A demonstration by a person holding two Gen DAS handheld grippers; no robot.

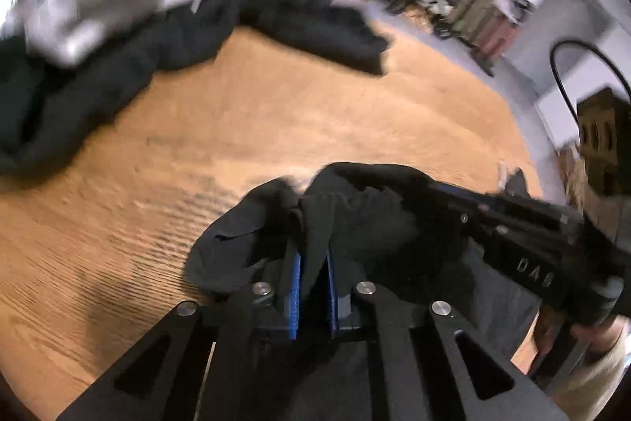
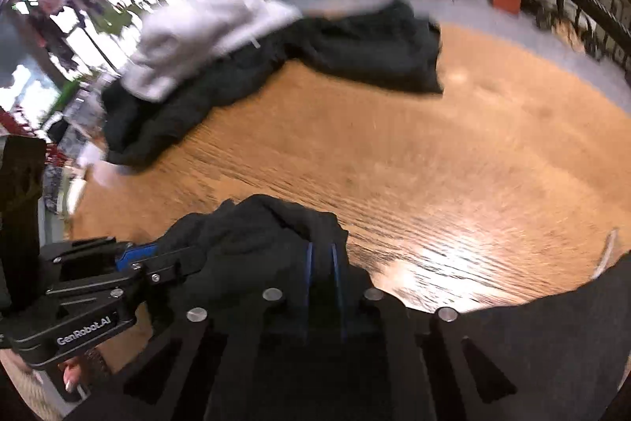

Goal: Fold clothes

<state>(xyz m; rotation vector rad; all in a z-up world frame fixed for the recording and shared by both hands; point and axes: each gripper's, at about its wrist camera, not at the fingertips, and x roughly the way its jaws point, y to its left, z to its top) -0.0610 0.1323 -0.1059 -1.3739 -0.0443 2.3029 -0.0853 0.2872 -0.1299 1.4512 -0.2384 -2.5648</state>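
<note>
Left gripper (image 1: 314, 275): its two blue pads (image 1: 294, 283) are pressed close together on a fold of the black garment (image 1: 355, 216); the cloth bunches up just ahead of the fingers and covers their tips.
Right gripper (image 2: 324, 275): its blue pads (image 2: 308, 275) stand almost together and black cloth fills the narrow gap, so it grips the same black garment (image 2: 256, 235), which is heaped over the fingertips.
The two grippers: they are just beside each other; in the left view the right one comes in from the right side, in the right view the left one (image 2: 130, 259) comes in from the left side.
Wooden table (image 1: 276, 113): it lies under and ahead of both grippers.
Dark clothes pile (image 2: 355, 46): it lies on the table far ahead of the grippers, well apart from the held garment.
Light grey garment (image 2: 197, 38): it rests on the left part of this pile.
Sharpness: both views are blurred, so small details of the cloth cannot be told.
</note>
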